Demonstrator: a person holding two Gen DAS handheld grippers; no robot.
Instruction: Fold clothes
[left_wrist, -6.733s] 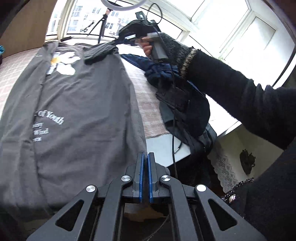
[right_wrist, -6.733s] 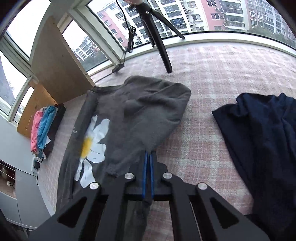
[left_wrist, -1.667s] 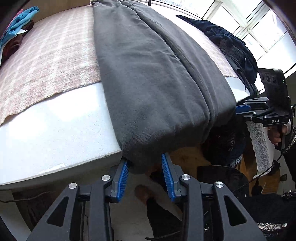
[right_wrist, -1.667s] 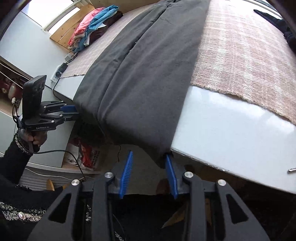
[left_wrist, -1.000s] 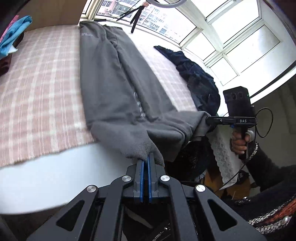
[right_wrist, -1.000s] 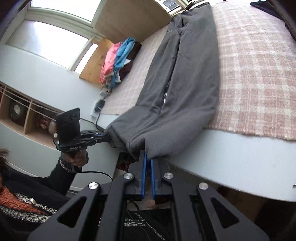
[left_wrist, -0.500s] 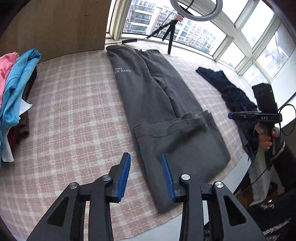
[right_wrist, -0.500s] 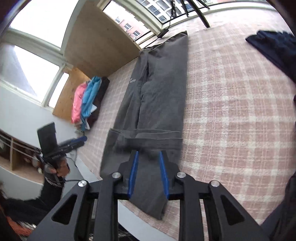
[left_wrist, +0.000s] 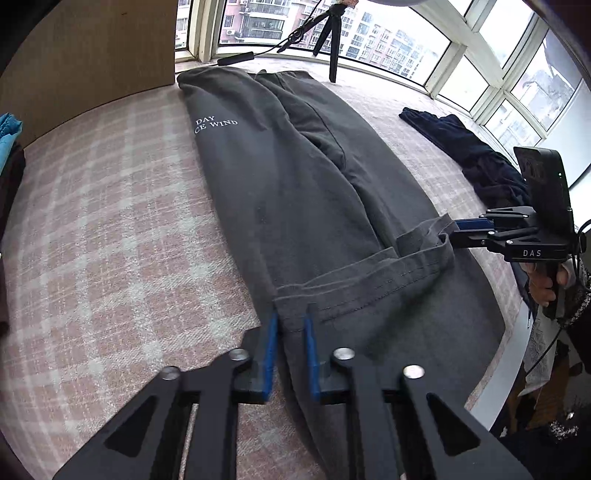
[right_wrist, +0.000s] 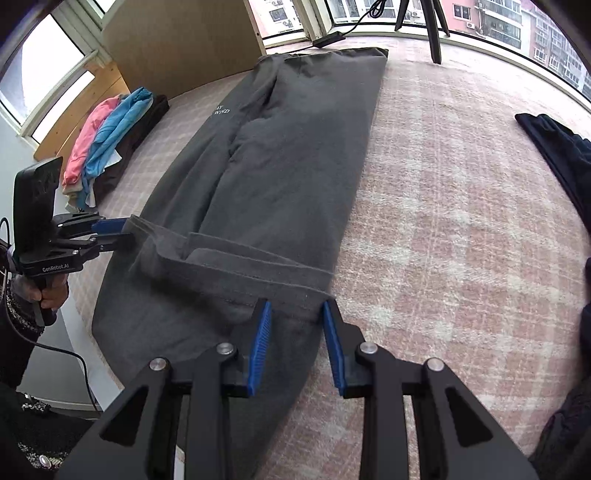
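Jaws of the left gripper (left_wrist: 290, 325) are closing with the folded-back hem of the grey garment (left_wrist: 295, 192) between them, pads not yet pressing; those of the right gripper (right_wrist: 297, 314) are opening, spread over the hem's other corner. Garment lies lengthwise on the pink plaid cloth (left_wrist: 110, 240).

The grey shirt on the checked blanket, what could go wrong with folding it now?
The long grey folded shirt has its hem flap doubled back crooked and puckered near the right gripper, so the fold may crease unevenly. The left gripper is closing on the hem, the right opening; a one-sided tug could skew it.
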